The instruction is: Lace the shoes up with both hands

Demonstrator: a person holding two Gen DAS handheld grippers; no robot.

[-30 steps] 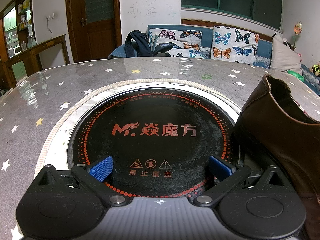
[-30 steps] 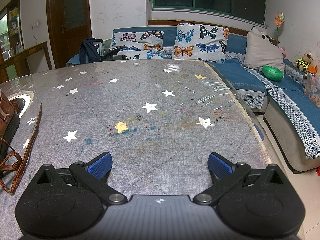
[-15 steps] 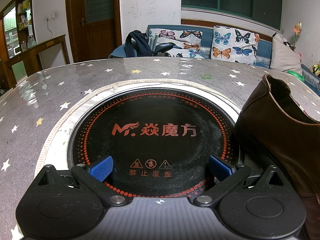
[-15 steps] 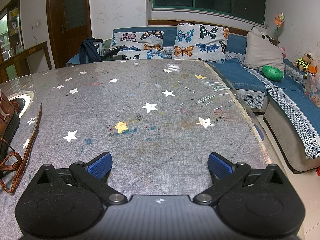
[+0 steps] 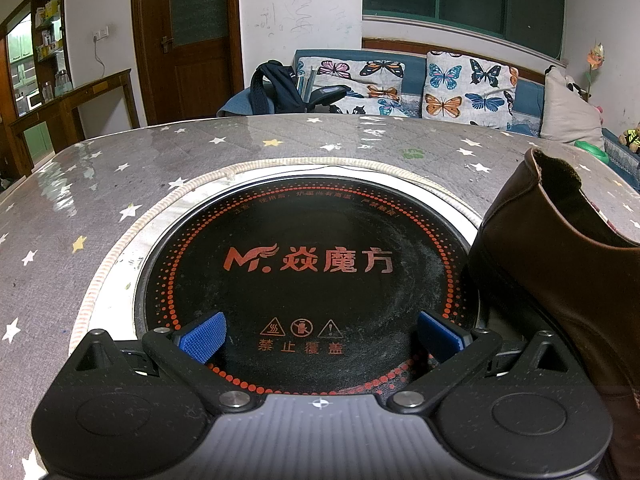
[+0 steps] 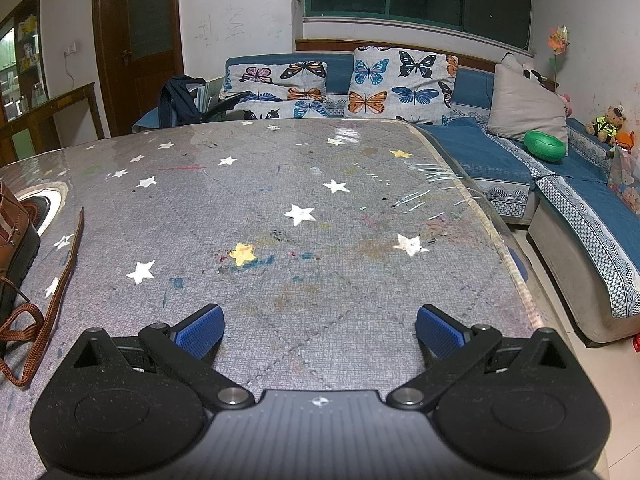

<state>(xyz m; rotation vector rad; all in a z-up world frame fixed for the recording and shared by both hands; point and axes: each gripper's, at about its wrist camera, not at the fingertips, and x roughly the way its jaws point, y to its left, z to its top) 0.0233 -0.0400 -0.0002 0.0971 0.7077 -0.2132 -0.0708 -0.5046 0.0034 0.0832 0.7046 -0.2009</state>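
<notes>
— Brown leather boot [image 5: 560,280] stands upright at the right of the left wrist view, its heel over the rim of the round black glass hotplate [image 5: 312,264] sunk into the table. We compare with the frames from a second ago and find nothing moved: same boot, same framing in both views.

— Agreed. We record no change, which we judge to mean the lacing has not begun. Tool state?

— Left gripper [image 5: 322,334] hangs over the hotplate with its blue pads wide apart and nothing between them. Right gripper [image 6: 320,332] is likewise spread and empty, above the grey star-printed quilted table cover [image 6: 340,216].

— And the lace?

— Brown flat shoelace [image 6: 52,300] lies loose on the cover at the far left of the right wrist view, one run stretched out, the rest looped beside the boot's dark sole. It is well apart from the right gripper. Whether it is threaded through any eyelet we cannot tell; the boot is cut off by the frame edge.

— Obstructions?

— None on the cover between gripper and lace. We note the blue sofa with butterfly cushions [image 6: 380,80] and a dark backpack [image 5: 276,88] behind the table, both clear of the work. Our one concern: the boot sits between the two tools, so either must turn inward to reach it.
</notes>
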